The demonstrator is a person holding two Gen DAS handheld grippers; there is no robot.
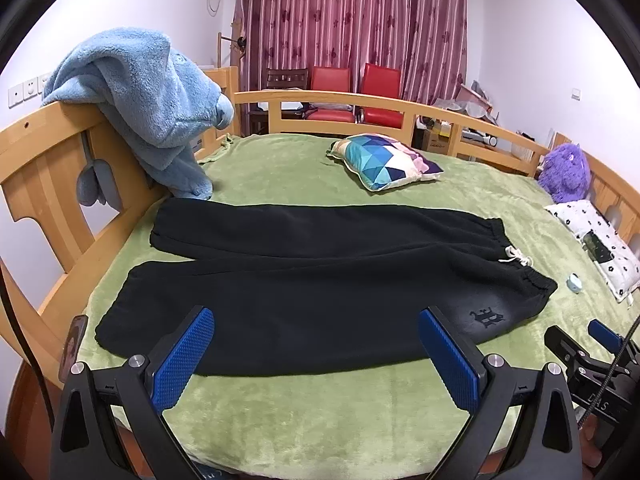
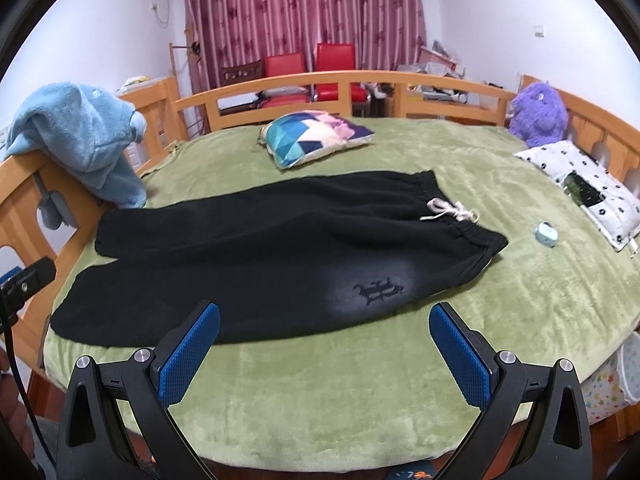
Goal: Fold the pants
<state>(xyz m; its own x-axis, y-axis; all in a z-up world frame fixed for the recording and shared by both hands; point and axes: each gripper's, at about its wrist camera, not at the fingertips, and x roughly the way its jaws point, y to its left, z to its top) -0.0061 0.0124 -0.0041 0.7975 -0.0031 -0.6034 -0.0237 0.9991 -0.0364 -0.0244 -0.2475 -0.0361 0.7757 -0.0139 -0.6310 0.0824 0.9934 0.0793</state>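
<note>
The left gripper (image 1: 316,344) is spread wide and holds nothing; it hangs above the near edge of the bed, its blue pads (image 1: 182,364) framing the near leg of the pants (image 1: 320,276). The right gripper (image 2: 324,344) is likewise spread and empty, aimed at the hip area near the embroidered logo (image 2: 378,290). The pants lie flat and unfolded on the green blanket (image 1: 320,412), legs side by side and slightly parted, cuffs toward the blue fleece (image 1: 148,96) on the footboard, waistband (image 2: 460,220) and white drawstring (image 2: 448,210) toward the spotted pillow (image 2: 592,188). Judgement: the task is at its opening step, with no fold made and no cloth gripped. The next move probably calls for each gripper to descend to the near edge, one at the cuff end and one at the waistband end, pinch a single leg's thickness, and carry it over onto the far leg. The small round case (image 2: 545,234) lies apart from the waistband and should not obstruct.
</note>
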